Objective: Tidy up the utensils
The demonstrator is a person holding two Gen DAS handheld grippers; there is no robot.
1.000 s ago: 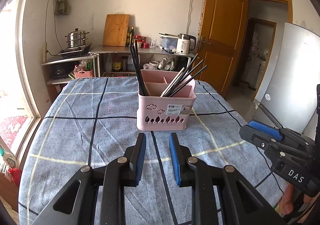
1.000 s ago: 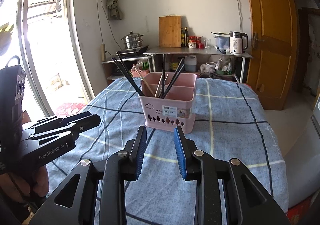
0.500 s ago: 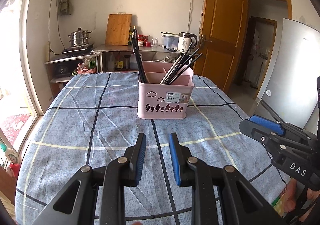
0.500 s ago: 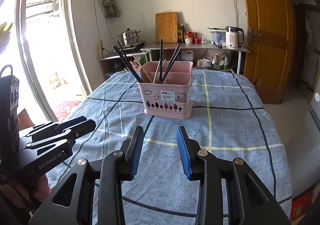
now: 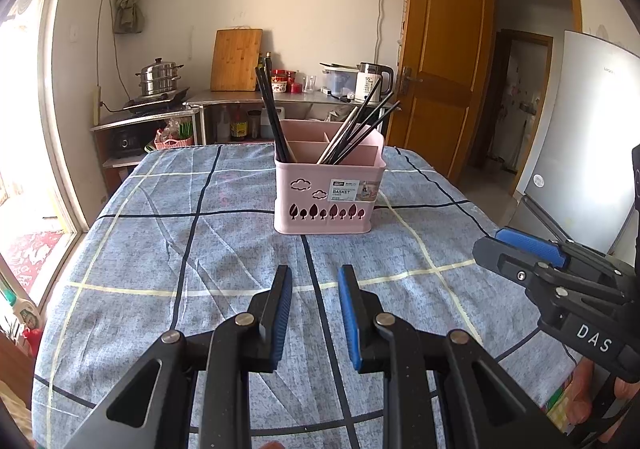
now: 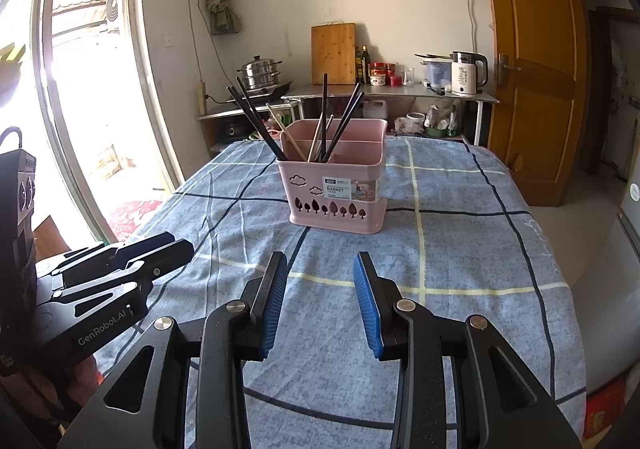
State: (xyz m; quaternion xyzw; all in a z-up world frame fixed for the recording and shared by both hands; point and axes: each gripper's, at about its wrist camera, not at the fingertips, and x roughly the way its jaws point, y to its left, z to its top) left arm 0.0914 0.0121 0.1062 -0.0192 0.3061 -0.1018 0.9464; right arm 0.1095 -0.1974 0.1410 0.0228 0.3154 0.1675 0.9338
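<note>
A plain kitchen: a counter [image 5: 256,97] along the far wall with a pot [image 5: 159,80], a cutting board [image 5: 236,59] and a kettle [image 5: 374,82], a wooden door [image 5: 440,61] to the right, bright glass to the left. In front of me is a table under a blue checked cloth [image 5: 200,249].

The pink basket [image 5: 328,197] stands upright mid-table, well apart from both my tools. Dark chopsticks [image 5: 272,117] lean out of its left compartment; more chopsticks fan from the middle, with one or two pale ones among them. I cannot tell exactly which divider each sits behind.

My left gripper [image 5: 314,281] hovers low over the cloth, jaws spread a little and holding nothing. My right gripper [image 6: 320,269] is spread wider, also empty.

I judge the chopsticks light, stiff and thin, likely smooth enough to slide between my pads or pivot if I pinch near a tip. The best hold looks to be on the upper shaft, above the rim, across the stick, where I can pinch one without crowding its neighbours. The fanned bunch is tight; closing there could catch two at once.

The basket looks like light plastic. Dragging a stick sideways might tip or scoot it on the cloth, so I would lift straight along the stick's lean, or steady the rim with the other tool.
</note>
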